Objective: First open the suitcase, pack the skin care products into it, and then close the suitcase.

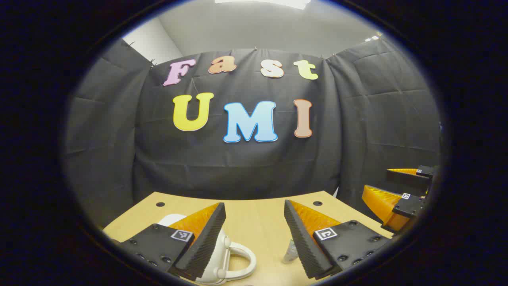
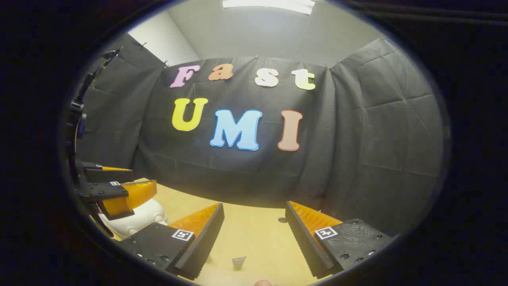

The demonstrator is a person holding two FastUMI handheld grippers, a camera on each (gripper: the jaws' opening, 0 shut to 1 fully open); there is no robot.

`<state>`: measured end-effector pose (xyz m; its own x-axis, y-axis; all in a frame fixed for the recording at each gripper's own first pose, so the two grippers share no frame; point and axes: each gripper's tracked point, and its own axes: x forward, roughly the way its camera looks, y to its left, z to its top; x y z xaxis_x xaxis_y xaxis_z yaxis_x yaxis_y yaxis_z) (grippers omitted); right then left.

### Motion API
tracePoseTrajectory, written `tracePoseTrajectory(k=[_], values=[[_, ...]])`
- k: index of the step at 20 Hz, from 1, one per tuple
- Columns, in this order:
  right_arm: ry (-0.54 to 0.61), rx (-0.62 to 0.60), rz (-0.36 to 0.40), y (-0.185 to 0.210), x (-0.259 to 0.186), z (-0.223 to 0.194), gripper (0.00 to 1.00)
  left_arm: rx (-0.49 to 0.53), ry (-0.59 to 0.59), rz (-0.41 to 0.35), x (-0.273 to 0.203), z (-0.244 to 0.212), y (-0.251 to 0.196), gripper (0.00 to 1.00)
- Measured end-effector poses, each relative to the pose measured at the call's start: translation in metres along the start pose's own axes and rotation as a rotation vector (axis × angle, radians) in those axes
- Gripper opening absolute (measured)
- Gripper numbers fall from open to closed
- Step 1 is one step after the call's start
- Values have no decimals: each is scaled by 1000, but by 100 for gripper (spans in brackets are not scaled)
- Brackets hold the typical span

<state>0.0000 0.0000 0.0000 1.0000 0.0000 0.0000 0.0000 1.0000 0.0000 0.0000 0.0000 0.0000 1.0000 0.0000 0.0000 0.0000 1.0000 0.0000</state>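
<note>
A small white suitcase (image 1: pixel 222 254) lies shut on the wooden table, its loop handle (image 1: pixel 242 260) turned toward the middle. My left gripper (image 1: pixel 254 206) hovers over it, open, nothing between its fingers. Just right of the handle, a small clear bottle (image 1: pixel 291 252) stands beside my right-hand finger. In the right gripper view the right gripper (image 2: pixel 254 206) is open and empty above the table, with a small grey tube end (image 2: pixel 238 262) below it. The suitcase (image 2: pixel 143 216) sits at the left, under the left gripper (image 2: pixel 143 176). The right gripper (image 1: pixel 377 180) shows open at the far right.
The light wooden table (image 1: pixel 258 222) has small dark holes (image 1: pixel 160 204) near its back corners and ends at the black cloth wall. A rounded pinkish object (image 2: pixel 262 283) peeks in at the bottom edge of the right gripper view.
</note>
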Motion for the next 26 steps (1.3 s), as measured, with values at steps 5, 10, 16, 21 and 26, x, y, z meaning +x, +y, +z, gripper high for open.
tracePoseTrajectory(k=[5, 10, 16, 21, 26], values=[[-20, -5, 2, -3, -2, 6, 95, -5, 36, -6, -5, -6, -2, 95], [-17, 17, -15, -13, -3, 0, 95, 0, 64, -16, -7, -11, -3, 95], [17, 29, -12, -20, 1, -12, 95, -36, 455, -41, -66, -60, -9, 96], [13, 41, 40, -25, 5, -17, 94, -133, 820, 8, -133, -79, -17, 96], [21, 68, 112, -29, 4, -24, 94, -188, 1028, 43, -175, -75, -16, 95]])
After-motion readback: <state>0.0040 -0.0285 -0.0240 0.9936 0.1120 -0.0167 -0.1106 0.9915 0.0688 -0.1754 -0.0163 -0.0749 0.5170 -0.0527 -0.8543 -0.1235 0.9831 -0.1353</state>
